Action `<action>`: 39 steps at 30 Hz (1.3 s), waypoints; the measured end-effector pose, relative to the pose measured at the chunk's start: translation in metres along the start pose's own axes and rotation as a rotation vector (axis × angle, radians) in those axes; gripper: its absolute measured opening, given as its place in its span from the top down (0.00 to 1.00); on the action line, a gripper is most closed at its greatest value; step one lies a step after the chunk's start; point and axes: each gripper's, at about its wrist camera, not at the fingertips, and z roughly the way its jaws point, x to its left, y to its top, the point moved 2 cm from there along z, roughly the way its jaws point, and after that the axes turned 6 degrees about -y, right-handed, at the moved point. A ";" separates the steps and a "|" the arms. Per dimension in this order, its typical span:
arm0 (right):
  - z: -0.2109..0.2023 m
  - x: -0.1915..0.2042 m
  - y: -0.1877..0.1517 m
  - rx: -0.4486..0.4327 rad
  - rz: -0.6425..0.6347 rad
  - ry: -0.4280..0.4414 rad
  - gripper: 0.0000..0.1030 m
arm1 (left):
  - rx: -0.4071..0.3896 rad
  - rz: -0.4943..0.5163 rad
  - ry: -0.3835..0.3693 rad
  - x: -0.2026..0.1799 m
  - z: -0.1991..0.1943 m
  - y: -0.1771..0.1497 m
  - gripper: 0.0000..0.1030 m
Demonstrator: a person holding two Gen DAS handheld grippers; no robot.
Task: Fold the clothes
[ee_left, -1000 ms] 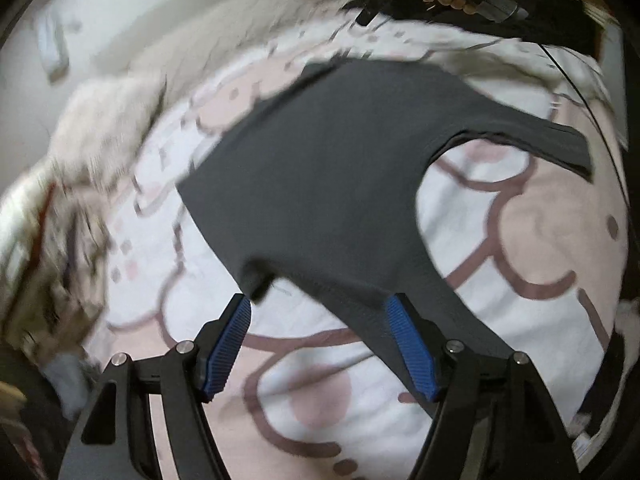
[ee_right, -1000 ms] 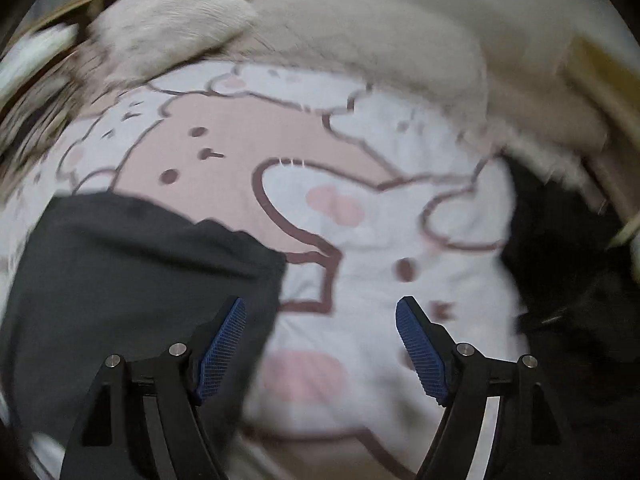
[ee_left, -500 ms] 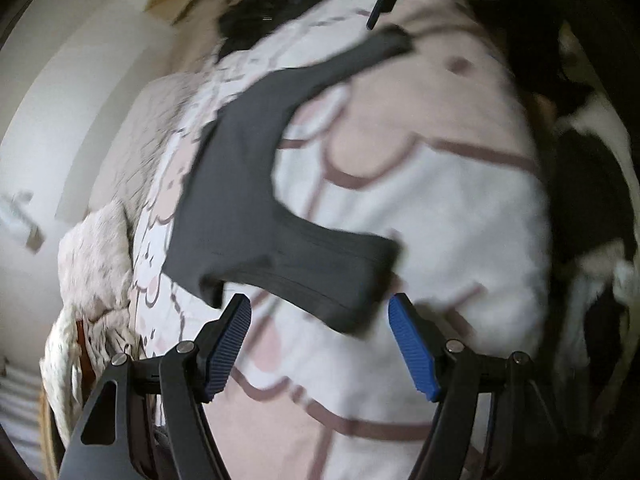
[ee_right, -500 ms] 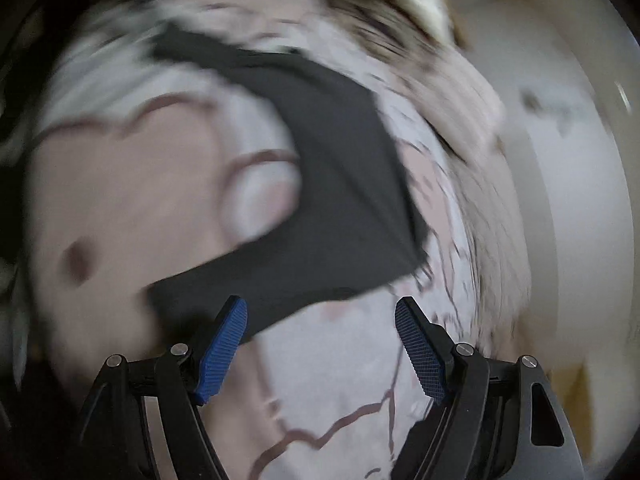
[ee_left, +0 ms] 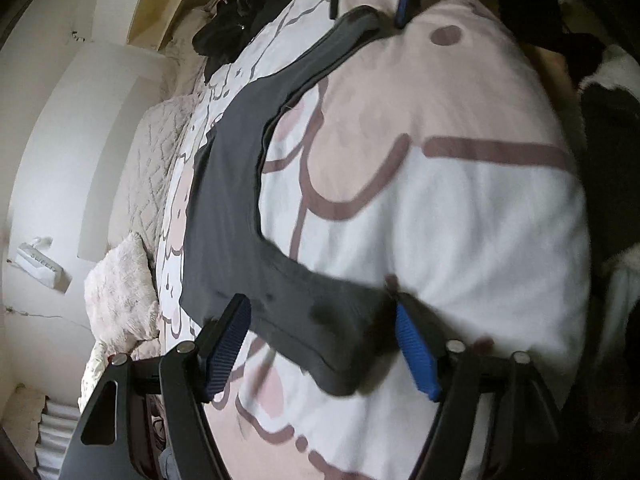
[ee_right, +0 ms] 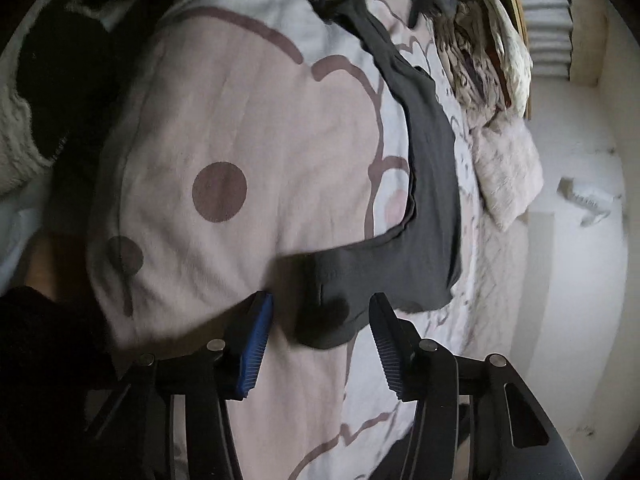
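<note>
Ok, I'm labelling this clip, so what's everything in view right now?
Garment: one, dark grey, spread along the bedcover, an end between each gripper's fingers.
Bedcover: one, white and pink with brown outlines, under the garment.
Fluffy cushion: one, cream, at the bedcover's edge by the wall.
Dark clothes pile: one, black, at the far end of the bed.
Left gripper: black with blue fingers, open around a garment end.
Right gripper: same, open around the other end.

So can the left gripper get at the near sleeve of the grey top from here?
Probably yes. The left gripper is open, its jaws standing either side of the sleeve end of the grey top, which lies flat on the bedcover with nothing over it.
</note>
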 end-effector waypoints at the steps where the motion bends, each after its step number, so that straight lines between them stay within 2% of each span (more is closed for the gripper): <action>1: 0.001 0.001 0.003 0.001 -0.007 -0.014 0.51 | 0.017 -0.015 -0.001 0.004 0.003 0.002 0.74; 3: 0.004 0.000 0.008 0.011 -0.004 -0.032 0.53 | 0.059 -0.048 -0.001 0.011 0.009 0.004 0.85; 5: 0.007 -0.005 0.010 0.029 0.020 -0.035 0.77 | 0.078 -0.107 -0.008 0.021 0.009 0.003 0.90; 8: 0.015 -0.019 0.012 0.065 0.067 -0.041 0.90 | 0.066 -0.199 -0.013 0.039 -0.003 0.003 0.90; 12: 0.005 -0.059 0.011 0.063 0.175 -0.116 0.95 | -0.012 -0.300 0.026 0.063 -0.038 0.008 0.90; 14: -0.007 -0.090 0.009 0.060 0.255 -0.173 0.95 | -0.055 -0.339 0.046 0.075 -0.055 0.012 0.91; 17: -0.029 -0.126 0.006 0.047 0.362 -0.207 0.95 | -0.104 -0.375 0.063 0.086 -0.076 0.017 0.91; 21: -0.057 -0.137 0.007 0.023 0.378 -0.180 0.95 | -0.102 -0.317 -0.003 0.069 -0.088 0.019 0.91; 24: -0.070 -0.122 0.014 0.018 0.321 -0.087 0.95 | -0.097 -0.267 -0.056 0.056 -0.096 0.019 0.91; 27: -0.070 -0.093 0.016 0.027 0.249 0.017 0.95 | -0.051 -0.229 -0.110 0.039 -0.084 0.016 0.91; 30: -0.057 -0.077 0.013 0.048 0.232 0.054 0.95 | -0.025 -0.230 -0.138 0.035 -0.071 0.014 0.90; 32: -0.049 -0.067 0.011 0.063 0.222 0.077 0.95 | -0.028 -0.291 -0.134 0.058 -0.065 0.013 0.90; 34: -0.044 -0.081 0.009 0.070 0.274 0.069 0.95 | -0.034 -0.361 -0.128 0.084 -0.058 0.011 0.90; 39: -0.020 -0.160 -0.004 0.083 0.480 0.010 0.95 | -0.049 -0.535 -0.112 0.150 -0.042 0.007 0.90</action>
